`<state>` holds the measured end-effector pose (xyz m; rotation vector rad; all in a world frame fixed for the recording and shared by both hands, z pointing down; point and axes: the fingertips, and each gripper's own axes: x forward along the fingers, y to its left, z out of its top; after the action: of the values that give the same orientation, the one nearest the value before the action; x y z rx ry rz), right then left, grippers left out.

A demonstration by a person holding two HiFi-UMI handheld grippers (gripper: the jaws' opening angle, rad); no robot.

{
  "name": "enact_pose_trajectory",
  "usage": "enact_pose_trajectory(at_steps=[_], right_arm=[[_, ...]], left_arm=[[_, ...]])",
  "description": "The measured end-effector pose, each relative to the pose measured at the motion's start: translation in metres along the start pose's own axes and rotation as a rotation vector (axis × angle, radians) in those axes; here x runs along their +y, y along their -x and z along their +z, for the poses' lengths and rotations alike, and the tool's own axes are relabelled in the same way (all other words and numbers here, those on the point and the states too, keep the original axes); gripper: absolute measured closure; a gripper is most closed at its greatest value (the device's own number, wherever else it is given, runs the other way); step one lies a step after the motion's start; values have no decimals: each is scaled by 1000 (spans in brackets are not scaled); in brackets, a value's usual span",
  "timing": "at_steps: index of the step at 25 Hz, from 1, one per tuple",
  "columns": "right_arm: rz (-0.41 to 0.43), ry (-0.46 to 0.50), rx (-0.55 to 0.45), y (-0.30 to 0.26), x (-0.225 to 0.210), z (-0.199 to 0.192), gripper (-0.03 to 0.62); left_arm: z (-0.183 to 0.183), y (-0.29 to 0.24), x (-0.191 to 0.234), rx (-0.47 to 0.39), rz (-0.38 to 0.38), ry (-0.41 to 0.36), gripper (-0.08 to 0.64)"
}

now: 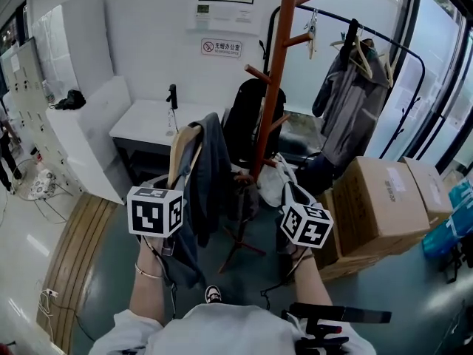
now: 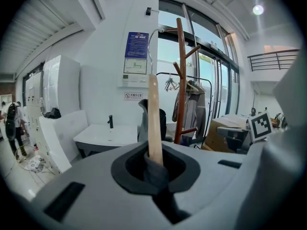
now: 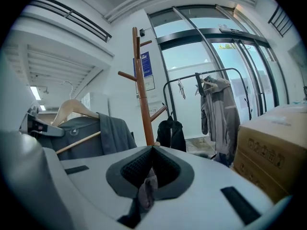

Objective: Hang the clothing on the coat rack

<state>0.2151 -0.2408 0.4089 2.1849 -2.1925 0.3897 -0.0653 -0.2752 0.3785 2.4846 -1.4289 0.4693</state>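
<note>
The left gripper [image 2: 156,170] clenches its fingers on the wooden hanger [image 2: 153,114]. The right gripper [image 3: 147,183] pinches the grey jacket [image 1: 212,170]. The coat rack [image 1: 274,87] stands at twelve o'clock.

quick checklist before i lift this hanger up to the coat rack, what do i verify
1. Grip of the left gripper on the wooden hanger: ok, jaws shut on it.
2. Grip of the right gripper on the grey garment: ok, jaws shut on a fold of it.
3. Garment seated on the hanger: ok, it drapes over the hanger's shoulders.
4. Free peg on the coat rack: ok, the upper pegs look bare.
5. The hanger's wire hook turned toward a peg: cannot tell.
</note>
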Motion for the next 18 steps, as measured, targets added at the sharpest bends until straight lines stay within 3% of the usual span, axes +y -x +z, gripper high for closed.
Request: enact_pose_trajectory(at_steps=[18], right_arm=[[-94,-66,-9,-109,-42,23,569]], left_arm=[[46,-122,30,48,-81,-42,546]])
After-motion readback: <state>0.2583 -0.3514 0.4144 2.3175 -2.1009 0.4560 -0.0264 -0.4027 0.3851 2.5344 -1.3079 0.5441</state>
